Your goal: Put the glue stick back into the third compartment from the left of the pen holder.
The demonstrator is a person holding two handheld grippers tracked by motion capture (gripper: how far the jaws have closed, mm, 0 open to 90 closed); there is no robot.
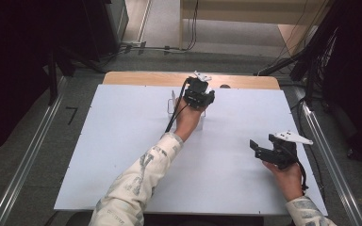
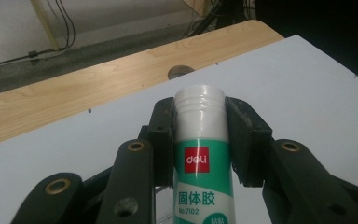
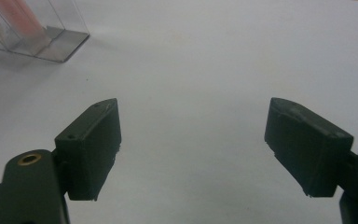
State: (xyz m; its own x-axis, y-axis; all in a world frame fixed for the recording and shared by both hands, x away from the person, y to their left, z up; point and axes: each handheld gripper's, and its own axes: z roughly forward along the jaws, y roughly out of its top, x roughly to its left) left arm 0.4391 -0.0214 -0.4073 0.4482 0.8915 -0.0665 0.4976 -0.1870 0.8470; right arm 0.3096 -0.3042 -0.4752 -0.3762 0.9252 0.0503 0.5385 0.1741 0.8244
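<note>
Plainly, the writing worth reading sits on the glue stick: a red square with "deli" in white, and under it, on the green band, white Chinese characters and "No.7102". The stick is white at its threaded top, with no cap on it, and stands upright between the two black jaws of the left gripper, which pinch it from both sides just below the thread. In the high view the left gripper is at the far side of the white board, right over a clear plastic holder, near the strip of bare wooden tabletop beyond the board.

The right gripper view shows the clear plastic holder standing on the board, well apart from that gripper, with something pinkish-orange and blurred inside it; what it is cannot be told.

The right gripper has its jaws spread wide with nothing between them but the board. In the high view the right gripper is near the board's right edge, well apart from the holder.
</note>
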